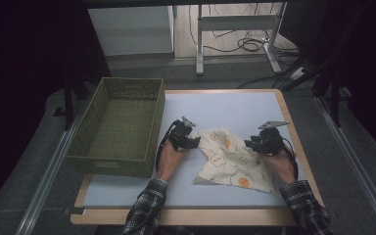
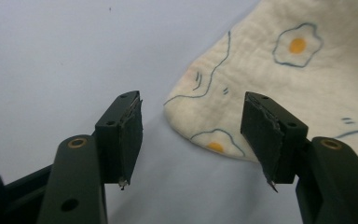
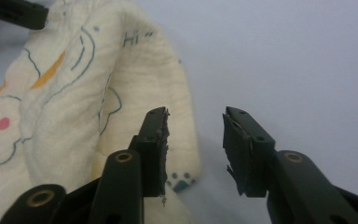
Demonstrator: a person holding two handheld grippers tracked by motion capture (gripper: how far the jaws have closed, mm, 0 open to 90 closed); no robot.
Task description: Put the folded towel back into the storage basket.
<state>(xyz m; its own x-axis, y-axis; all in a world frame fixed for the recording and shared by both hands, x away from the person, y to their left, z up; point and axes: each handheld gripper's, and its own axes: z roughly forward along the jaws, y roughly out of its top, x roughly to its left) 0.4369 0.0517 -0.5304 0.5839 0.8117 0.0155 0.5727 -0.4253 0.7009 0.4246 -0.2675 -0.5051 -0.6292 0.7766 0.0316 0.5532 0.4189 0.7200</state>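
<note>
A cream cloth (image 1: pixel 227 159) printed with fried eggs and small faces lies rumpled on the pale blue table top. My left gripper (image 1: pixel 192 141) sits at the cloth's left corner, open; a rounded cloth corner (image 2: pixel 205 126) lies just beyond the gap between the jaws (image 2: pixel 193 140). My right gripper (image 1: pixel 254 145) is at the cloth's right edge, open too. In the right gripper view the cloth edge (image 3: pixel 121 93) runs beside and under the left jaw, and the gap (image 3: pixel 196 149) holds bare table.
A green woven basket (image 1: pixel 120 125) stands at the table's left, close to my left hand. The wooden table edge (image 1: pixel 293 127) runs near my right hand. Desk legs and cables (image 1: pixel 245 44) lie on the floor beyond.
</note>
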